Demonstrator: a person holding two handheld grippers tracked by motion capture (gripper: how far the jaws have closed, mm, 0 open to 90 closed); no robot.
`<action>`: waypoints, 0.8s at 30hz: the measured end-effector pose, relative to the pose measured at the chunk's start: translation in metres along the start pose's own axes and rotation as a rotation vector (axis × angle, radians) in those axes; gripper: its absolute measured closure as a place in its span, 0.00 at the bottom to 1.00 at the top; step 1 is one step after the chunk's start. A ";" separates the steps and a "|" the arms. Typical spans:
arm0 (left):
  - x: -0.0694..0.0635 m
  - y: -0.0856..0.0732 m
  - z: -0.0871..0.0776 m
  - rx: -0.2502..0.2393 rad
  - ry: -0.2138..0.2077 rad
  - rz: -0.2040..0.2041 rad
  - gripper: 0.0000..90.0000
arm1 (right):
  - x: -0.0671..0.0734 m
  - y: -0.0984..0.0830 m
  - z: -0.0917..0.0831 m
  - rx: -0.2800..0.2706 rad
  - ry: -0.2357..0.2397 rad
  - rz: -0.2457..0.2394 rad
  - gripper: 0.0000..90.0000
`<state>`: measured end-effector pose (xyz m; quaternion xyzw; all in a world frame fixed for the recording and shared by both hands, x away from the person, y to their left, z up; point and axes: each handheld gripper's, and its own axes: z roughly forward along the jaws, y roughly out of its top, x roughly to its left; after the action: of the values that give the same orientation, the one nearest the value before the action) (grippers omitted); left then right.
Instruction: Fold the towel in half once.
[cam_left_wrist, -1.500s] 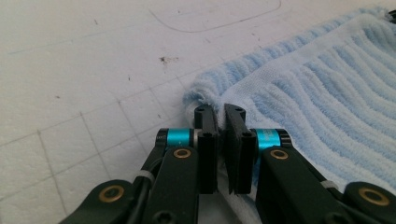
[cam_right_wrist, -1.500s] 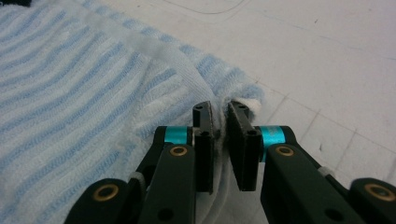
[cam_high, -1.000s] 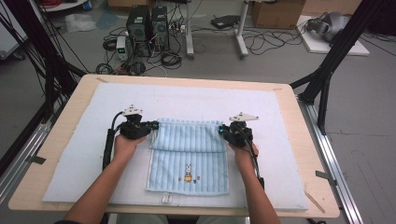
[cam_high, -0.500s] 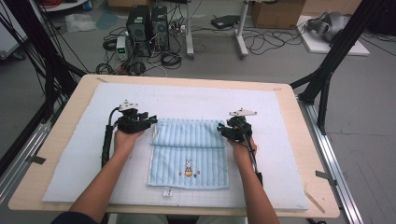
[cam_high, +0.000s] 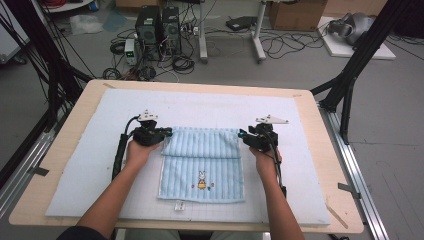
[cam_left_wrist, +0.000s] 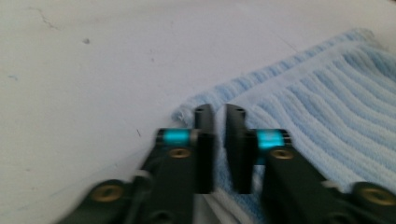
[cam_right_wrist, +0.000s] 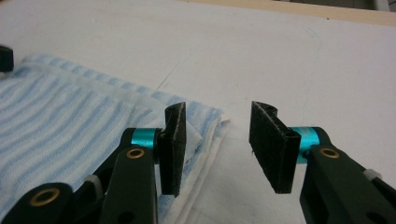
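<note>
The left tongs (cam_left_wrist: 219, 116) had just pinched together at the striped light-blue towel (cam_high: 202, 162) corner, the right tongs (cam_right_wrist: 217, 126) stood spread beside theirs; mid-fold, regripping looked next.

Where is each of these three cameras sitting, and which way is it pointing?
High view: above the person's side of the table, looking forward and down; forearms, hands and both tools show, left tool, right tool.
Left gripper view: rides on the left tool, looking along its nearly closed black jaws at the towel's corner.
Right gripper view: rides on the right tool, jaws apart, beside the towel's folded corner.
Shared: all three show the blue striped towel on the white mat.
</note>
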<state>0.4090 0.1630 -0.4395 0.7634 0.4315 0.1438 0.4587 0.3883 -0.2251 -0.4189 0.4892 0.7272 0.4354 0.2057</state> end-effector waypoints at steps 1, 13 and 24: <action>0.000 0.000 -0.001 -0.003 0.000 0.000 0.99 | 0.000 0.000 0.001 0.003 0.005 0.003 0.65; 0.001 -0.002 -0.006 -0.024 -0.039 -0.027 1.00 | 0.021 0.000 0.044 0.178 0.001 -0.154 0.85; -0.008 0.004 -0.034 -0.093 -0.087 -0.018 1.00 | 0.018 0.007 0.018 0.097 0.053 -0.134 0.93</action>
<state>0.3853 0.1757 -0.4163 0.7429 0.4106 0.1263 0.5133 0.3969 -0.2002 -0.4205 0.4372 0.7837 0.3979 0.1908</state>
